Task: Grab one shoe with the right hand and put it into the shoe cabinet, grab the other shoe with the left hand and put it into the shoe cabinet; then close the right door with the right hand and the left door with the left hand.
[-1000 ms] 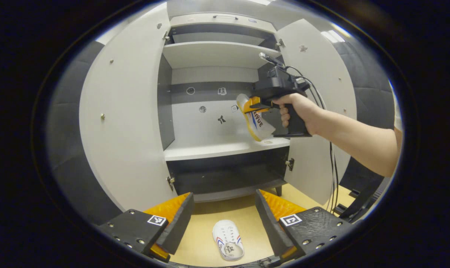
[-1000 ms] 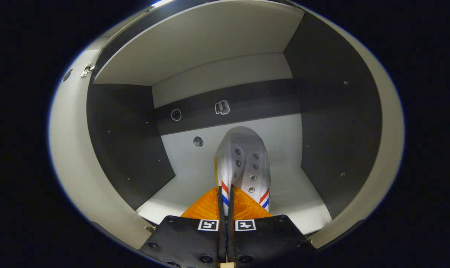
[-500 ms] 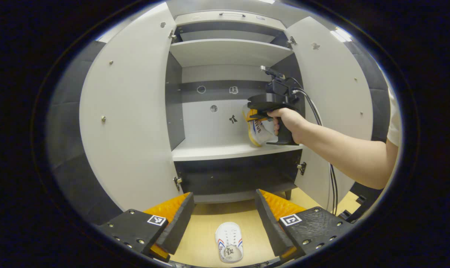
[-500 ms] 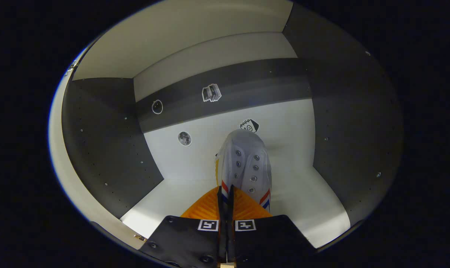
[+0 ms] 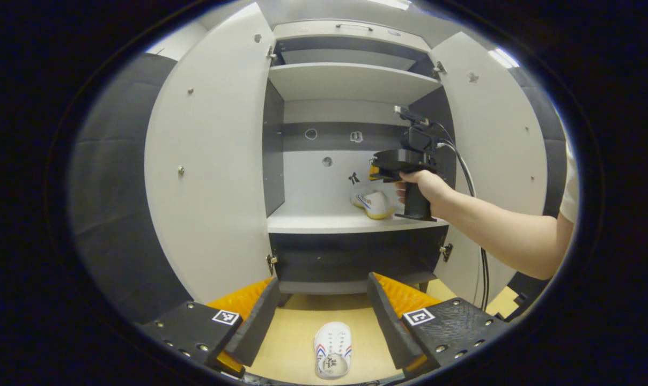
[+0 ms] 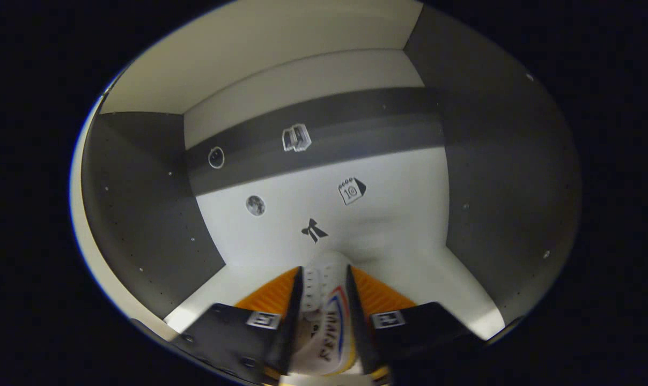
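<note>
we see the shoe cabinet standing with both doors swung wide, the left door and the right door flanking the pale shelves. in the left gripper view, the first shoe lies on the middle shelf, toward its right side, sole down. the right gripper sits just above and beside that shoe, gripped by a hand whose bare forearm reaches in from the right, with cables trailing off the tool.

in the right gripper view, the right gripper has its fingers parted, and the first shoe lies in the gap between them on the shelf floor; we cannot tell whether either finger touches it. small stickers dot the cabinet's back wall ahead.

our left gripper hangs low in front of the cabinet with its fingers spread wide and nothing between them. the second shoe rests on the light wooden floor below, upright with its opening facing up, seen between the two fingers and well apart from the cabinet's base.
</note>
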Demonstrator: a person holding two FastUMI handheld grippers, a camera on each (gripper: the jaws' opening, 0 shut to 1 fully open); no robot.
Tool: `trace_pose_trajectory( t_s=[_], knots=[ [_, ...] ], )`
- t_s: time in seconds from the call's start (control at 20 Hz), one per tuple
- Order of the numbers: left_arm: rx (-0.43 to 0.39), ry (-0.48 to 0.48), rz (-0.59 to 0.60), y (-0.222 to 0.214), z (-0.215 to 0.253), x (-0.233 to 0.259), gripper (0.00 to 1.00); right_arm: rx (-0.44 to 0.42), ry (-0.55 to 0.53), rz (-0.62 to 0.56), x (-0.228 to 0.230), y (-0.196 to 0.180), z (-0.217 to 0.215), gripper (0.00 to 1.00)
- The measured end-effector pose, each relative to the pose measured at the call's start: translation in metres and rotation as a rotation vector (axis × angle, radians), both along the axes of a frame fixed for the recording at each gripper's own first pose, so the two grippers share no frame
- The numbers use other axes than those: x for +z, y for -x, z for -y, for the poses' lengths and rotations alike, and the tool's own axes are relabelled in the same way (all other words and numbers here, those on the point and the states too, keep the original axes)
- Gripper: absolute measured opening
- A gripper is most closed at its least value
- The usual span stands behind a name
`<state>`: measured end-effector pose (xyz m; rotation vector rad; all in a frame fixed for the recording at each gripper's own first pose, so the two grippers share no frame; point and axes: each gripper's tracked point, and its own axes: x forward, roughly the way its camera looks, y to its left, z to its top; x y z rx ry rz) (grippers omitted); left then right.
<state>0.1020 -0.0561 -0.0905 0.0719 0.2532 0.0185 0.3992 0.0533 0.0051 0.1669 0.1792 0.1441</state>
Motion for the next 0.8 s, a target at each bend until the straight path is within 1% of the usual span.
trace_pose_trajectory(
  t_s=[0.05,0.1,0.2,0.35,0.4,0.45,0.5,0.6,0.7,0.8],
  knots=[
    [-0.001,0.01,-0.003,0.002,0.001,-0.001,0.94,0.0,0.01,0.011,0.002,0.002,0.0,0.76],
    [0.001,0.016,-0.007,0.006,0.0,-0.003,0.94,0.002,0.014,0.016,0.008,0.018,0.001,0.99],
    [0.006,0.019,-0.011,0.011,-0.003,-0.006,0.94,0.008,0.049,0.042,0.015,0.045,0.002,0.98],
    [0.008,0.016,-0.042,0.019,-0.013,-0.022,0.94,-0.021,0.11,0.083,0.013,0.088,0.011,0.98],
    [0.011,0.01,-0.057,0.022,-0.02,-0.03,0.92,-0.022,0.112,0.086,0.009,0.104,0.012,0.98],
    [0.011,0.005,-0.068,0.024,-0.025,-0.035,0.92,-0.018,0.111,0.089,0.004,0.12,0.012,0.92],
    [0.006,0.001,-0.077,0.026,-0.029,-0.042,0.94,-0.024,0.11,0.087,-0.002,0.134,0.015,0.93],
    [-0.003,-0.015,-0.094,0.029,-0.039,-0.057,0.94,-0.012,0.107,0.087,-0.013,0.169,0.013,0.92],
    [-0.023,-0.021,-0.111,0.032,-0.042,-0.073,0.94,0.02,0.156,0.101,-0.025,0.205,0.009,0.92],
    [-0.05,-0.025,-0.128,0.036,-0.044,-0.09,0.94,0.015,0.217,0.108,-0.034,0.241,0.012,0.92]
  ],
)
